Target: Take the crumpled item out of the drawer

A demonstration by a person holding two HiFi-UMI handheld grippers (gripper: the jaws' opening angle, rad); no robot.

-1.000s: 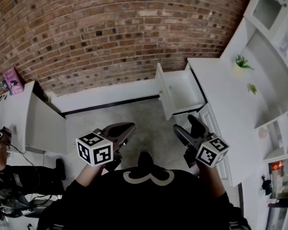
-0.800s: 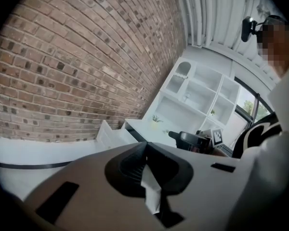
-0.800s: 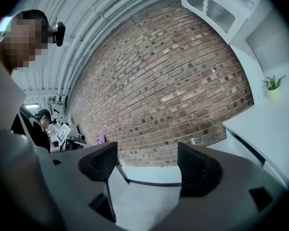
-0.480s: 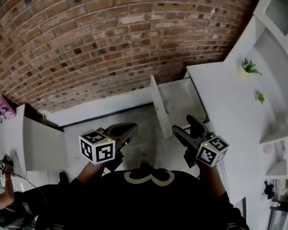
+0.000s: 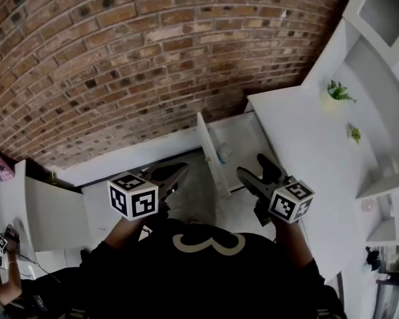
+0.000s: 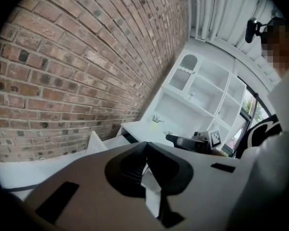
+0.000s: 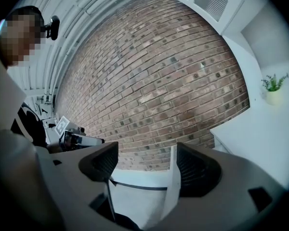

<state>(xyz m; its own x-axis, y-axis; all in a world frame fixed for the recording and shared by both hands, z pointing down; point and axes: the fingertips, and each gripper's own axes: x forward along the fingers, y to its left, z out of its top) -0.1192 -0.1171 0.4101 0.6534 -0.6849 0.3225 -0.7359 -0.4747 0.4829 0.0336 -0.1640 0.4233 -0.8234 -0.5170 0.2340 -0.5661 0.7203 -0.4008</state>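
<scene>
Indoor room furnished as a home study. Evidence noted: exposed brick wall [image 5: 120, 58]; white desk [image 5: 312, 151] with an open drawer [image 5: 243, 135]; white shelf unit [image 5: 386, 52] beside the desk; two small potted plants [image 5: 337, 90] on the desk; white cabinet [image 5: 53, 218] at left; pale floor [image 5: 193, 191].

White desk, open drawer and floor beside a brick wall.
White desk top [image 5: 299, 153], at right: one small potted plant [image 5: 335, 93] near the far end and a second, smaller green plant [image 5: 352, 133] nearer the white shelving [image 5: 386, 52]. Drawer [image 5: 245, 133], standing open at the desk's left side: one small pale item [image 5: 223, 155] just beside the front panel. Grey mottled floor [image 5: 198, 190] below the drawer.
</scene>
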